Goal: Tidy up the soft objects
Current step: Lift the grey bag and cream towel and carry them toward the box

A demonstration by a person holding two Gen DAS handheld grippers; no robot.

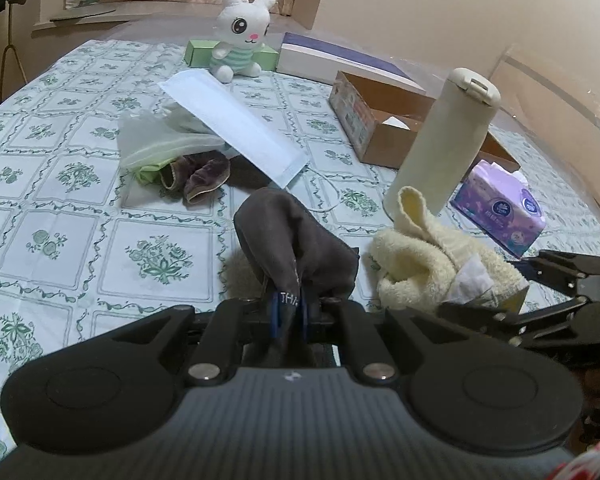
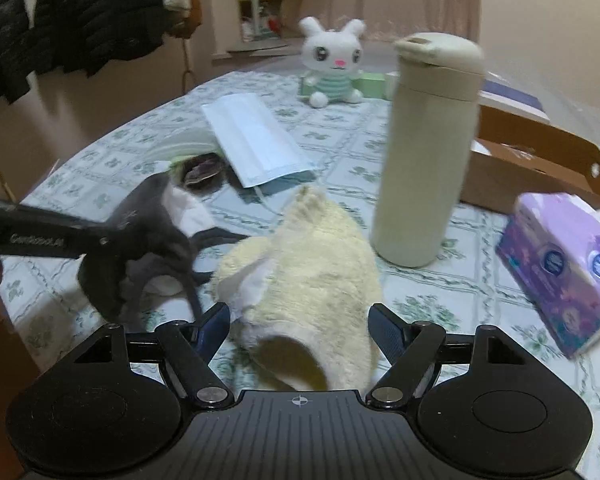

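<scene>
My left gripper [image 1: 289, 312] is shut on a dark grey cloth [image 1: 296, 240] and holds it just above the table; it also shows in the right wrist view [image 2: 140, 236]. My right gripper [image 2: 300, 328] is open, its fingers on either side of a cream fluffy sock [image 2: 320, 272], which also shows in the left wrist view [image 1: 424, 264]. A white plush bunny [image 1: 240, 36] sits at the far side of the table. A pair of dark purple socks [image 1: 200, 174] lies beside a clear bag [image 1: 156, 140].
A cream bottle [image 2: 428, 148] stands upright just right of the cream sock. A purple tissue pack [image 2: 568, 268] lies at the right. An open cardboard box [image 1: 384, 120], a white packet [image 1: 236, 120] and green boxes [image 1: 200, 52] lie on the patterned tablecloth [image 1: 60, 240].
</scene>
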